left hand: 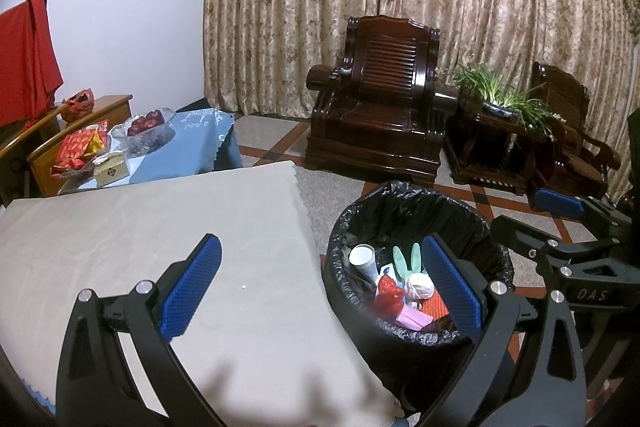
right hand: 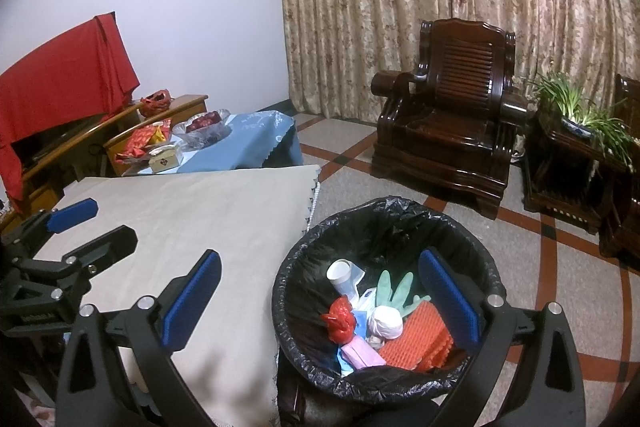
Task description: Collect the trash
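Hovering | left gripper [left hand: 336, 283] jaws wide, empty | right gripper [right hand: 334, 297] same

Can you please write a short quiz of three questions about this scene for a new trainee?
1. True or false: the left gripper holds a piece of trash.
2. Where does the green glove lie? A) on the beige cloth B) in the trash bin C) on the armchair
3. Fill in: the bin's liner is ____ in colour.

Key: 1 false, both it and the right gripper are open and empty; 2 B; 3 black.
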{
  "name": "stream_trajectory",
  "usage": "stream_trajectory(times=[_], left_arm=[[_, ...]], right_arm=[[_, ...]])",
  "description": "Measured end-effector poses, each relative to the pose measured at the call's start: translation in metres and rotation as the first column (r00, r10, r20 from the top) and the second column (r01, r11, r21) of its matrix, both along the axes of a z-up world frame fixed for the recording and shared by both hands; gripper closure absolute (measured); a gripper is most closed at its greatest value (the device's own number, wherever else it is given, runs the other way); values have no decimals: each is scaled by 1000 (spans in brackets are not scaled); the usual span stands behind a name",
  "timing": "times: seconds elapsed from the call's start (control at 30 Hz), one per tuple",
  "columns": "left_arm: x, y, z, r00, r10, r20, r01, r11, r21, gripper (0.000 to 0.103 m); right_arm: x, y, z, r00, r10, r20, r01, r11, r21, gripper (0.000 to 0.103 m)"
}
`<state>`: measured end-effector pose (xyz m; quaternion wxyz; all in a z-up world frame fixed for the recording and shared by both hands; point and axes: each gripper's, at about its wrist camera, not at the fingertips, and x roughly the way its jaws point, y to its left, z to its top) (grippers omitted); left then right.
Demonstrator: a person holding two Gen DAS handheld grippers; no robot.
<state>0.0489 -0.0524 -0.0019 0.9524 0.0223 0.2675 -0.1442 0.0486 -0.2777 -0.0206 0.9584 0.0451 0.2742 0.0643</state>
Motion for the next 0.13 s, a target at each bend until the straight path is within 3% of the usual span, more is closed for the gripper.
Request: stream_trajectory(times=[0.13], left_arm=[[-4, 2, 0, 1000, 0, 0, 0, 1000, 1, 6]], right_arm=[[2, 0, 1, 1000, 0, 0, 0, 1000, 0, 6]])
